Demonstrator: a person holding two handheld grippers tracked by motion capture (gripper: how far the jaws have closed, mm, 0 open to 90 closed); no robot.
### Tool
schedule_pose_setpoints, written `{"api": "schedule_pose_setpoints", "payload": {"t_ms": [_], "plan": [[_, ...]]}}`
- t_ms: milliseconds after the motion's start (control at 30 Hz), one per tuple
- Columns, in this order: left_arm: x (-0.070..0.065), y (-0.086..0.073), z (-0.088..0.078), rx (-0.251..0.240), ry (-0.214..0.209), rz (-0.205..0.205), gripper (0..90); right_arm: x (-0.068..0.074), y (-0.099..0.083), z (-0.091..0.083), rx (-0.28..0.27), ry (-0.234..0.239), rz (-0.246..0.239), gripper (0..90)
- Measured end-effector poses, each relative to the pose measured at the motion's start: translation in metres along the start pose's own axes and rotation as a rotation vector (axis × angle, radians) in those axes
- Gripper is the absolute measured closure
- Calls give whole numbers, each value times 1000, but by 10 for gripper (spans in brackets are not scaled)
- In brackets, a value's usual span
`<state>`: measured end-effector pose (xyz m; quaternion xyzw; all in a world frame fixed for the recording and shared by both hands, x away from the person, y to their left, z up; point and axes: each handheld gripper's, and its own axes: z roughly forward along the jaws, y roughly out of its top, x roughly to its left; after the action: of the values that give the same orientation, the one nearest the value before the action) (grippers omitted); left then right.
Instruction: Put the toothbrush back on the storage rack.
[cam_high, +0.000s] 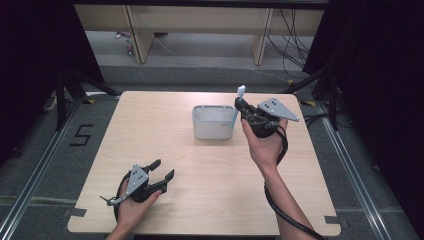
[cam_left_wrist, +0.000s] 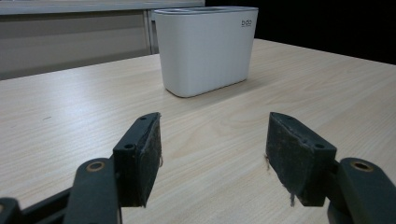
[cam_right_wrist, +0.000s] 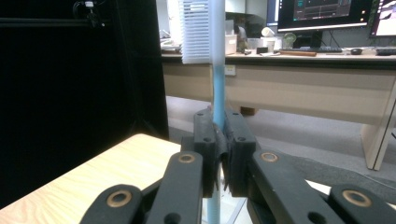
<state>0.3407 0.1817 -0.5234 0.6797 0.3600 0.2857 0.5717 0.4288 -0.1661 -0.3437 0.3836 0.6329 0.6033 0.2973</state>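
One toothbrush (cam_high: 238, 102), one white holder (cam_high: 213, 122)

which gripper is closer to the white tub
Right. The right gripper is beside the white tub, at its right edge, shut on a toothbrush. The left gripper rests open near the table's front-left.

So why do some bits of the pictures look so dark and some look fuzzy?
In the high view black curtains at both sides swallow the light, while the table is evenly lit. In the left gripper view the white container throws a soft shadow and the near jaws look slightly blurred. In the right gripper view the toothbrush is close and soft-edged, the left side black, the far desk bright.
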Motion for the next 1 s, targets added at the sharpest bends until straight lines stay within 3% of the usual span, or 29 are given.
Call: {"api": "schedule_pose_setpoints", "payload": {"t_ms": [33, 600, 767, 867, 1000], "plan": [[0, 0, 0, 0, 0, 0, 354, -2, 1, 1, -2, 1, -15, 857], [0, 0, -1, 4, 1, -1, 356, -3, 6, 16, -6, -14, 5, 858], [-1, 0, -1, 4, -1, -1, 356, -5, 8, 21, -7, -25, -25, 857], [-1, 0, -1, 4, 1, 0, 354, -4, 9, 23, 3, -27, -3, 858], [-1, 0, -1, 6, 2, -1, 354, -7, 9, 27, -6, -30, -14, 858]]}}
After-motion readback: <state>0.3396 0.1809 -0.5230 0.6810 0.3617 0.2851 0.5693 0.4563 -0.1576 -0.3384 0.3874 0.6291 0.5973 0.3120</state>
